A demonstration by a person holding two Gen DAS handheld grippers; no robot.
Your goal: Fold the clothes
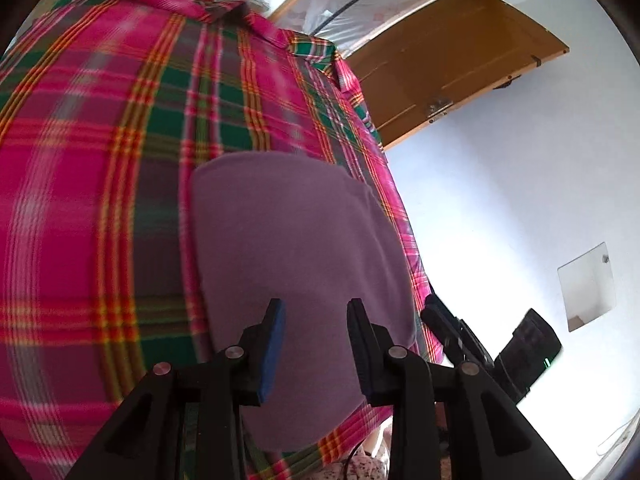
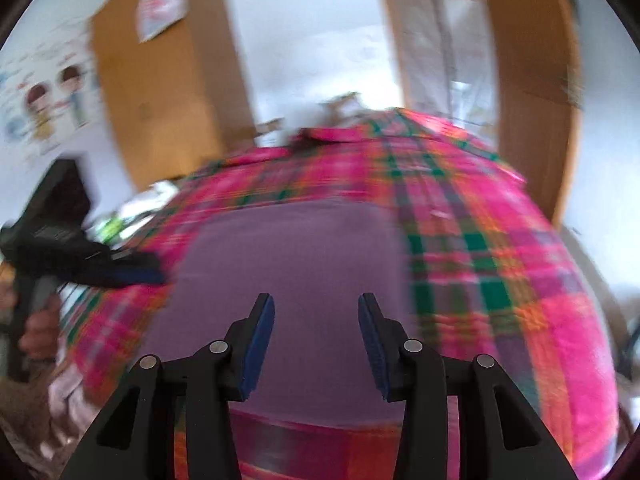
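Left wrist view: the purple garment [image 1: 296, 280] lies flat as a smooth folded oblong on the plaid bedspread [image 1: 100, 168], long axis from 6 toward 12 o'clock. The left gripper [image 1: 316, 344] is open and empty above it.

Right wrist view, blurred: the right gripper [image 2: 316, 340] is also open and empty. Folding looks nearly done.

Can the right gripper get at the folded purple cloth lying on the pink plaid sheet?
Probably yes. The right gripper is open, aimed straight at the folded purple cloth, with nothing between. The left gripper sits off at the cloth's left edge, out of the way.
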